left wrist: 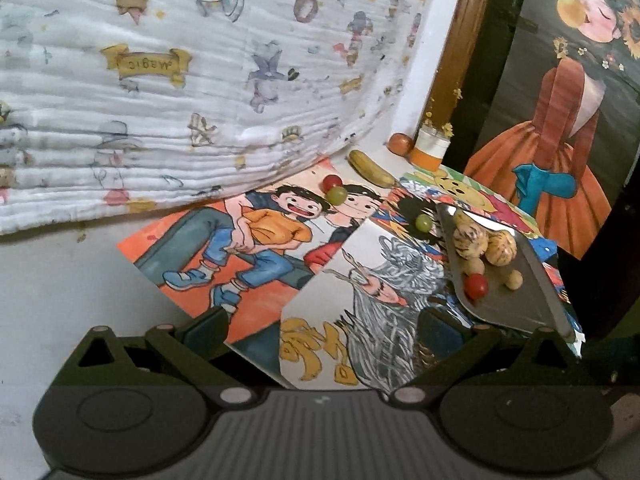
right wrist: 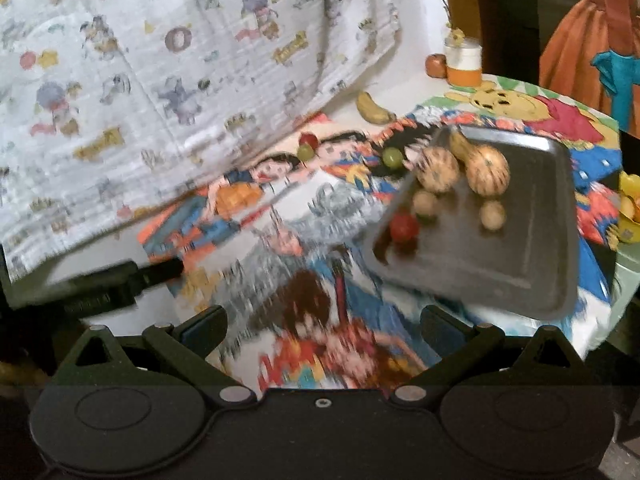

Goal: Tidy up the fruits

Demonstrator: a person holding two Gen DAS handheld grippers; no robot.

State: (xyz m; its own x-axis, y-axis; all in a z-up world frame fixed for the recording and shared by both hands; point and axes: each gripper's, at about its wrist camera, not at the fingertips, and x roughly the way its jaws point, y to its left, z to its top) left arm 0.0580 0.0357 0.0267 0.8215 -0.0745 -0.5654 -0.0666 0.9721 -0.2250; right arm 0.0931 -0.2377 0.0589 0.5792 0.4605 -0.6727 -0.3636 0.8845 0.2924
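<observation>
Cartoon posters cover the worktop [left wrist: 60,280], with a printed cloth [left wrist: 160,80] hanging behind. Both the left tongs [left wrist: 322,330] and the right tongs [right wrist: 324,326] are spread wide and grip nothing. Ahead and to the right of each lies a metal tray [left wrist: 532,292] holding striped fruits, small pale ones and a red tomato [left wrist: 476,286]. Loose beyond it: two green grapes [left wrist: 423,223], another tomato, and a banana [left wrist: 370,169] near the cloth.

I am holding my left gripper [left wrist: 322,330] level with its jaws spread wide and gripping nothing; my right gripper [right wrist: 324,330] is likewise gaping, empty.
</observation>
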